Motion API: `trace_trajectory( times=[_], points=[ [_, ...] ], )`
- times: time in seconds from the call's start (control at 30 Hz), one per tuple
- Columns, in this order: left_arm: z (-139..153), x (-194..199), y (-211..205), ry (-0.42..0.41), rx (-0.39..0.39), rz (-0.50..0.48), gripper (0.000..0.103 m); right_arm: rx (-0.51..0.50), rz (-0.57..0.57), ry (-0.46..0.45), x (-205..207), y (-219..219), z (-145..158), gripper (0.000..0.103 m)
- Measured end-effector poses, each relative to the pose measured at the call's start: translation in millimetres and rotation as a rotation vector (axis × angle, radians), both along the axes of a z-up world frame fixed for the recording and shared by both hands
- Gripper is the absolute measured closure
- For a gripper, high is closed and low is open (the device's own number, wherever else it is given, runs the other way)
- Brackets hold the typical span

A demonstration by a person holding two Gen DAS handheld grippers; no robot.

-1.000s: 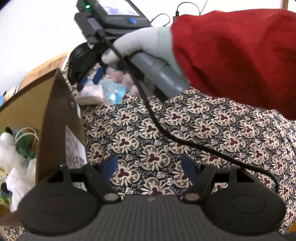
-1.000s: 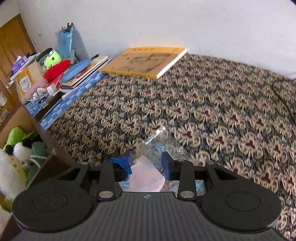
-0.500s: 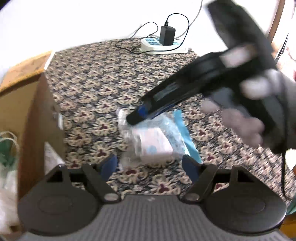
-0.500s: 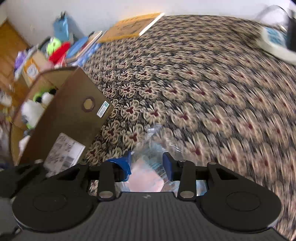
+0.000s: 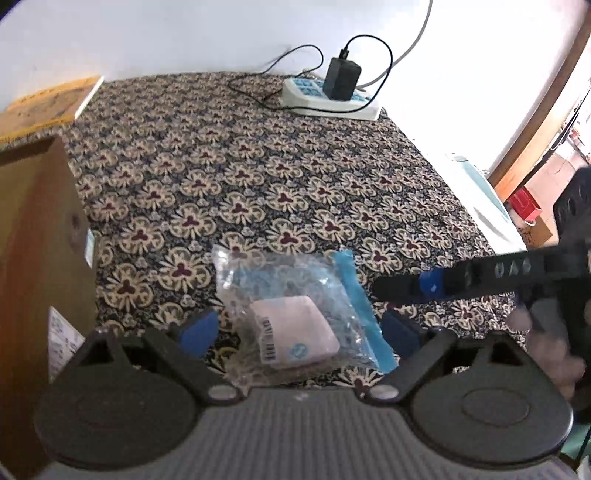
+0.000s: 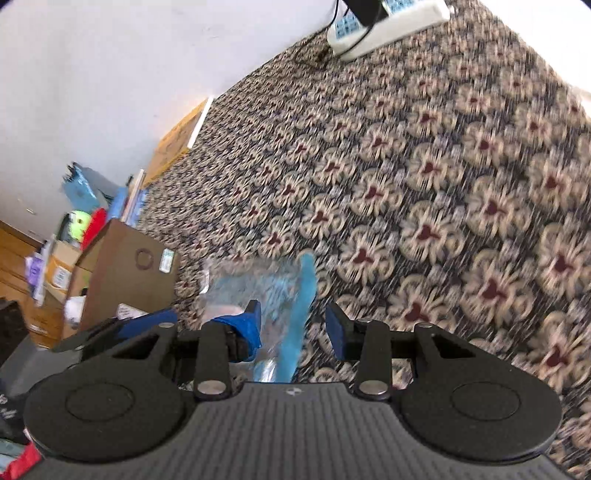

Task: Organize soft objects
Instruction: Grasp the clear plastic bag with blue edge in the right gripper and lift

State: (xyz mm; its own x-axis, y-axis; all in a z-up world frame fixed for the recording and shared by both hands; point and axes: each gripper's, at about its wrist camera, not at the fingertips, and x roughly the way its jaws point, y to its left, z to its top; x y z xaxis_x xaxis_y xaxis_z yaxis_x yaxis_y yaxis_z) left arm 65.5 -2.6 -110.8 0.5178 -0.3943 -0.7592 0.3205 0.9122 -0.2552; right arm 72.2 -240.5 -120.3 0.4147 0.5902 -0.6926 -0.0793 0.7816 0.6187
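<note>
Left fingers point(image 5: 199, 334) astride plastic bag point(image 5: 295, 314)

A clear plastic bag point(image 5: 295, 314) holding a pink packet lies on a flower-patterned bedspread point(image 5: 258, 177), between the opening fingers of the left gripper point(image 5: 299, 332). A cardboard box point(image 5: 37, 240) stands left; a power strip point(image 5: 332, 99) lies far back.

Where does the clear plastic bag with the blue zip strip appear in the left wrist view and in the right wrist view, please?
Left wrist view: the plastic bag lies low in the centre, on the patterned cloth, between the left gripper's opening fingers.
Right wrist view: the bag is lower centre-left, blurred, ahead of the right gripper.
Shared landmark: the white power strip, by the wall in both.
</note>
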Motion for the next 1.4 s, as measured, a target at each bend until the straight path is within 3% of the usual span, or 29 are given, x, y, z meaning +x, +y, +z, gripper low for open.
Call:
trace_trajectory(
  times=[0.13,0.27,0.37,0.4,0.5,0.67,0.9,1.1,1.23,1.33,1.4],
  points=[
    [-5.2,0.3,-4.1,0.016,0.002,0.000,0.010,0.006,0.032,-0.004,-6.0,15.7,-9.3,0.081],
    [-9.9,0.5,-2.8,0.031,-0.010,0.014,0.014,0.048,-0.010,-0.007,-7.8,17.1,-11.4,0.080],
    [-8.7,-3.2,-1.0,0.012,0.002,0.033,0.030,0.049,-0.021,-0.019,-7.2,22.3,-11.1,0.080],
    [-7.8,-4.1,0.9,0.008,0.002,0.040,0.052,0.048,-0.024,-0.022,-7.7,22.9,-10.8,0.081],
    [-6.6,-4.1,6.1,0.011,0.005,0.061,0.068,0.058,-0.028,-0.041,-14.2,20.4,-8.9,0.085],
    [-5.0,-15.0,12.7,0.016,-0.013,0.066,0.081,0.114,-0.049,-0.055,-27.9,13.2,-7.4,0.090],
    [-4.3,-39.6,3.4,-0.013,0.017,0.030,0.082,0.132,0.012,-0.076,-50.0,17.8,-2.6,0.092],
    [-6.9,-48.2,7.9,0.000,0.009,0.013,0.091,0.080,-0.030,-0.068,-48.5,15.4,-8.5,0.088],
    [-7.8,-51.2,6.1,-0.001,0.006,0.001,0.091,0.034,-0.027,-0.076,-46.7,20.8,-13.6,0.086],
    [-9.1,-54.3,4.2,-0.019,0.030,-0.007,0.089,0.028,-0.027,-0.110,-47.5,30.3,-15.6,0.085],
    [-9.0,-54.5,4.5,-0.023,0.032,-0.012,0.080,0.025,-0.017,-0.116,-46.5,33.8,-14.5,0.085]
  ],
)
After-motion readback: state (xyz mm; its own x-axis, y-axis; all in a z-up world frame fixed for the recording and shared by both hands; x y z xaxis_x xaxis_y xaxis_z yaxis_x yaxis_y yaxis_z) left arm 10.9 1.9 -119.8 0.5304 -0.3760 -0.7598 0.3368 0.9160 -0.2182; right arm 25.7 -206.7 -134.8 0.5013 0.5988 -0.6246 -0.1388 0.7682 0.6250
